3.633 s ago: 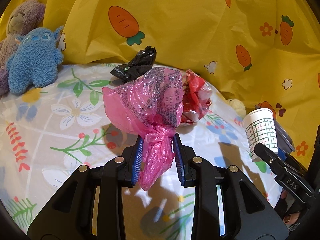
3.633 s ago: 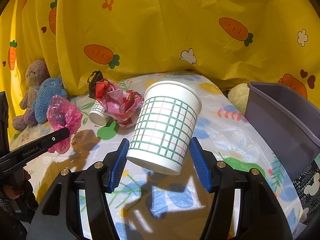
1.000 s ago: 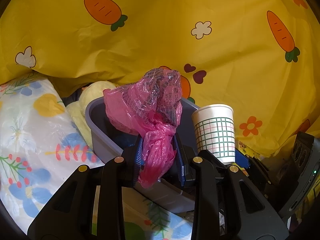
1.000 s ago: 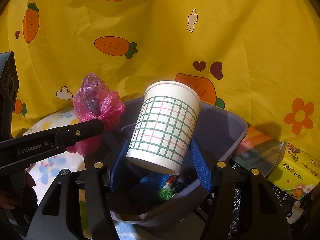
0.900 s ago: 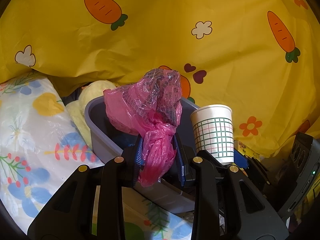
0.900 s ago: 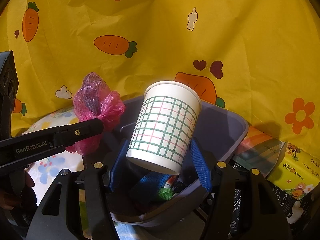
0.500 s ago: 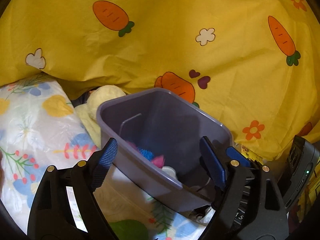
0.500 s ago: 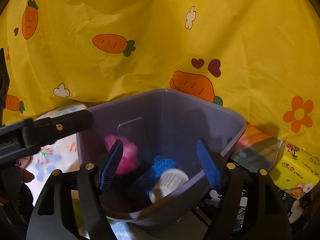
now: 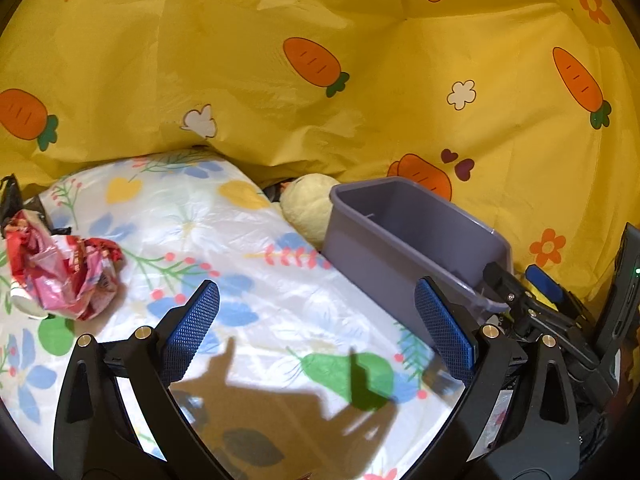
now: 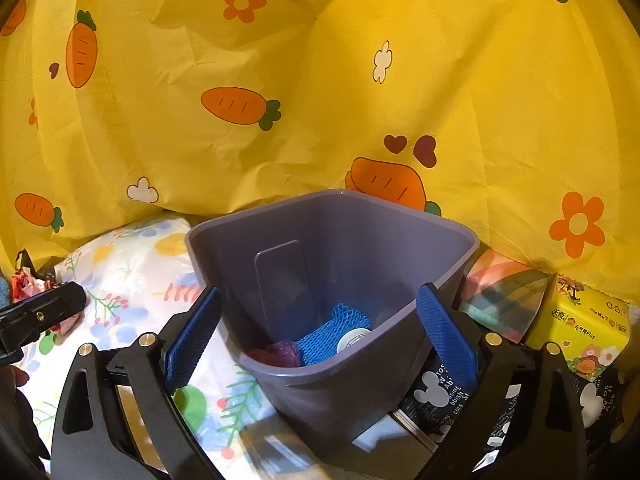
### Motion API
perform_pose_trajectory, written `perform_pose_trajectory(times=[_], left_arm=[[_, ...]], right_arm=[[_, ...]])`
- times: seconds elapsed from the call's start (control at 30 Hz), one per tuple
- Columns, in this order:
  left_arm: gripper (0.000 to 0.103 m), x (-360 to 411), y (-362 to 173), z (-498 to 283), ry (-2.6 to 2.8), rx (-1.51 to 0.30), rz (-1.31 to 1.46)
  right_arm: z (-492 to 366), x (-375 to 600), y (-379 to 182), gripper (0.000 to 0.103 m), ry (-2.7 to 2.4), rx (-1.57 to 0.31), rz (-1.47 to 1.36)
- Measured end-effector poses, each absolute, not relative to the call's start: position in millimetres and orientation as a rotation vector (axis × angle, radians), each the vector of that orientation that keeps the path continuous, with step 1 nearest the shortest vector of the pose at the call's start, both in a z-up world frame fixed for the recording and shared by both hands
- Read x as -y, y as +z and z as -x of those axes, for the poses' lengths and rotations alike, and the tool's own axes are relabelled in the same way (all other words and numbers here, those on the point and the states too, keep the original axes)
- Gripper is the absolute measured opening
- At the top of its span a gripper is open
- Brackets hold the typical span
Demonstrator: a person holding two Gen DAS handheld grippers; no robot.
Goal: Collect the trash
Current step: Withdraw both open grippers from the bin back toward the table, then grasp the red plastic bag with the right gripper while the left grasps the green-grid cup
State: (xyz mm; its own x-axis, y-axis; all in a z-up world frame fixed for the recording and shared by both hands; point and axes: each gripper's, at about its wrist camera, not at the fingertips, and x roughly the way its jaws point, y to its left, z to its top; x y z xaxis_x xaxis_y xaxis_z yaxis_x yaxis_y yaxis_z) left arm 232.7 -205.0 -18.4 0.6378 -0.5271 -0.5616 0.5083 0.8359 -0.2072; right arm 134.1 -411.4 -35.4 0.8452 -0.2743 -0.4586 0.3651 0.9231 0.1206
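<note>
While the left hand-held gripper (image 9: pixel 316 328) hangs over the floral surface (image 9: pixel 240 240) with its blue-padded jaws spread wide and nothing between them, the right hand-held gripper (image 10: pixel 320 330) is likewise wide and empty, its two pads flanking the near rim of the grey bin (image 10: pixel 360 240).

That bin stands off the right edge of the surface, against the yellow carrot-print cloth (image 10: pixel 320 80). Inside it, at the bottom, lie a blue mesh net (image 10: pixel 332 332), a crumpled pink bag (image 10: pixel 280 352) and a white paper cup (image 10: pixel 354 338) seen end-on, partly tucked beside the net.

From the left wrist view the bin (image 9: pixel 400 240) sits to the right, with a pale yellow plush toy (image 9: pixel 308 208) wedged between it and the surface's far right corner. A crumpled red and pink wrapper (image 9: pixel 60 268) rests near the left edge of the surface, with a white cup-like object (image 9: pixel 24 300) poking out beneath it and a black bag (image 9: pixel 10 200) behind it at the far left edge.

Beside the bin on the right are a yellow tissue pack (image 10: pixel 580 332) and a dark printed package (image 10: pixel 440 388).
</note>
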Motion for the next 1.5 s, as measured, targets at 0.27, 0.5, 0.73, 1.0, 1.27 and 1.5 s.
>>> perform_pose_trajectory(times=[0.27,0.5,0.73,1.0,1.27,1.5], left_arm=[[0.096,145.4,-18.9,-212.6,-0.432,-0.620,0.036],[0.096,116.5,-30.1,-209.1,-0.334,-0.644,0.038],[0.096,70.4,-38.4,-218.9,-0.222,-0.671,0.123],[0.096,-3.5,-34.8,-230.6,-0.058,-0.671,0.199],[0.096,-56.9,-23.0,-242.2,0.042,-0.638,0.267],[0.097,-71.4,-21.9,-261.1,0.063,-0.651,0.276]], right_arm=[[-131.1,367.4,-30.1,0.095,-0.264,-0.449,-0.158],[-133.7,335.6,-31.8,0.095,-0.189,-0.467,-0.134],[-148.1,291.5,-29.5,0.095,-0.085,-0.493,-0.074],[-177.4,226.7,-21.0,0.095,0.077,-0.529,-0.033],[-214.1,174.3,-19.5,0.095,0.177,-0.569,-0.005],[-250.8,143.6,-25.3,0.094,0.210,-0.594,0.017]])
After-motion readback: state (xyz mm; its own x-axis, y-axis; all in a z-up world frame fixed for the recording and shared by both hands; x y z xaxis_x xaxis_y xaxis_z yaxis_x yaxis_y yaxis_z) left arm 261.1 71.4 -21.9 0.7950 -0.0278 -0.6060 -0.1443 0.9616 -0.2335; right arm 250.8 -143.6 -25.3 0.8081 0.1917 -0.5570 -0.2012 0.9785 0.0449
